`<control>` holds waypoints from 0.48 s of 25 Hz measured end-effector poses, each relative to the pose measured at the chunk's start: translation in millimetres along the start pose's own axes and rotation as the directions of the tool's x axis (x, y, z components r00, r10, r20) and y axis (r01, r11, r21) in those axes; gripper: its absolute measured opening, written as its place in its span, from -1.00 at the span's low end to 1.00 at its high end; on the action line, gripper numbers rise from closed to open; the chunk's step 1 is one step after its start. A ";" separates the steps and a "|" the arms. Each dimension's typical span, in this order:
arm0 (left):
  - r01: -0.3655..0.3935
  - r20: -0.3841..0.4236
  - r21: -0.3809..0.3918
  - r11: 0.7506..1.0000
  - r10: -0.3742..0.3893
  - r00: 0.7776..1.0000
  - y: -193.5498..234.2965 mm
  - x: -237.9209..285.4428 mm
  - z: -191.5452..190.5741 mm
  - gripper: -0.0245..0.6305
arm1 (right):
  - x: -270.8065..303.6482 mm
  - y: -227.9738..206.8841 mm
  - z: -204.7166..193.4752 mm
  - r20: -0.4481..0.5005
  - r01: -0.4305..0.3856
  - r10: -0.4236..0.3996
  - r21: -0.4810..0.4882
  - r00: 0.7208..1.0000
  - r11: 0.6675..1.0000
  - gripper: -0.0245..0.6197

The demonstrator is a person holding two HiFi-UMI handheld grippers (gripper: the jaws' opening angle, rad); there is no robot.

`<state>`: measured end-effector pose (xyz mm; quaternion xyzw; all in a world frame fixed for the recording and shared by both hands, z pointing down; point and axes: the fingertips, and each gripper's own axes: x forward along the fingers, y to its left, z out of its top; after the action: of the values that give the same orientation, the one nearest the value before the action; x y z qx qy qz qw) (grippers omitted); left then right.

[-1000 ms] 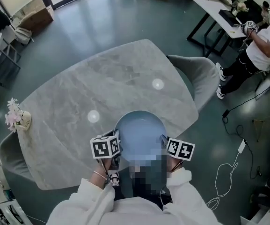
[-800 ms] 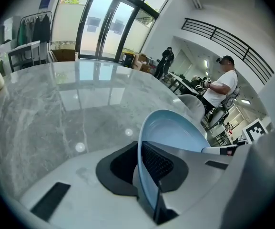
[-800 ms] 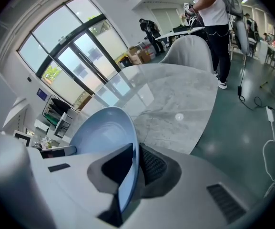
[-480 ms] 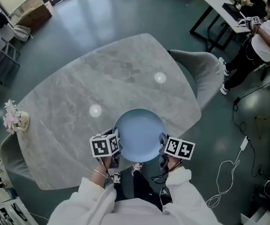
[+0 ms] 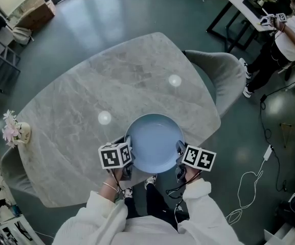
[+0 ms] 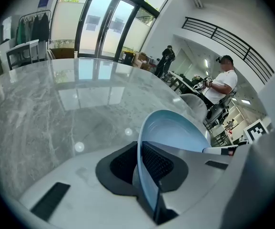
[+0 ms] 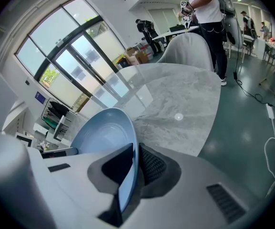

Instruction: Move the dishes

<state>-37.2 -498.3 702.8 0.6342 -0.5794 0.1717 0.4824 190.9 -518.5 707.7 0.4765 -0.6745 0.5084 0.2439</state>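
Plate: the blue plate (image 5: 155,143) is held level over the near edge of the tabletop (image 5: 111,80).
Change: against a second ago it has crept only slightly farther over the tabletop.
Left tool: the left tool (image 6: 140,163) is clamped on the plate's left rim.
Right tool: the right tool (image 7: 134,162) is clamped on the opposite rim.
Meaning: the carry looks mid-way, and the plate is not yet set down.

Dish (image 5: 155,143): plain pale blue. Counter (image 5: 111,80): grey, marble-veined. My left gripper (image 5: 129,157) and right gripper (image 5: 179,156): white shells, black textured jaws, black-and-white square markers. Floor (image 5: 111,19): dark teal. Chair (image 5: 219,80): grey. My sleeves (image 5: 106,218): white.
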 end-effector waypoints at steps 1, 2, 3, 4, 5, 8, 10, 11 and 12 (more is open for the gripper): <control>0.003 -0.001 0.000 1.000 -0.003 1.000 -0.4 1.0 0.2 -0.85 | 0.3 -0.5 0.9 0.002 0.001 -0.001 0.002 1.000 1.000 -0.64; 0.004 -0.003 0.001 1.000 -0.004 1.000 -0.7 2.0 0.3 -0.85 | 0.7 -1.0 1.6 0.004 0.002 -0.002 0.003 1.000 1.000 -0.64; 0.006 -0.004 0.002 1.000 -0.006 1.000 -1.1 2.9 0.6 -0.85 | 1.1 -1.5 2.1 0.005 0.003 -0.003 0.003 1.000 1.000 -0.64; 0.006 -0.004 0.004 1.000 -0.006 1.000 -1.3 3.6 1.1 -0.85 | 1.5 -1.9 2.4 0.005 0.004 -0.004 0.003 1.000 1.000 -0.64; 0.005 -0.005 0.007 1.000 -0.005 1.000 -1.2 4.2 1.7 -0.85 | 2.0 -2.2 2.5 0.003 0.005 -0.005 0.001 1.000 1.000 -0.64; 0.005 -0.006 0.006 1.000 -0.005 1.000 -0.3 7.0 2.1 -0.85 | 4.6 -3.1 2.9 0.001 0.006 -0.006 -0.002 1.000 1.000 -0.64; 0.008 -0.004 0.005 1.000 -0.008 1.000 -1.2 9.1 2.3 -0.85 | 6.0 -4.2 4.3 0.002 0.005 -0.005 -0.004 1.000 1.000 -0.64; 0.009 -0.004 0.005 1.000 -0.009 1.000 -1.6 9.7 2.6 -0.85 | 6.3 -4.6 5.3 0.003 0.004 -0.004 -0.006 1.000 1.000 -0.64; 0.009 -0.005 0.006 1.000 -0.009 1.000 -1.9 10.2 2.8 -0.85 | 6.5 -4.9 6.4 0.004 0.004 -0.004 -0.008 1.000 1.000 -0.64</control>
<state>-33.8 -506.7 708.6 0.6378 -0.5750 0.1729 0.4824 193.5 -527.0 712.9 0.4777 -0.6762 0.5042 0.2456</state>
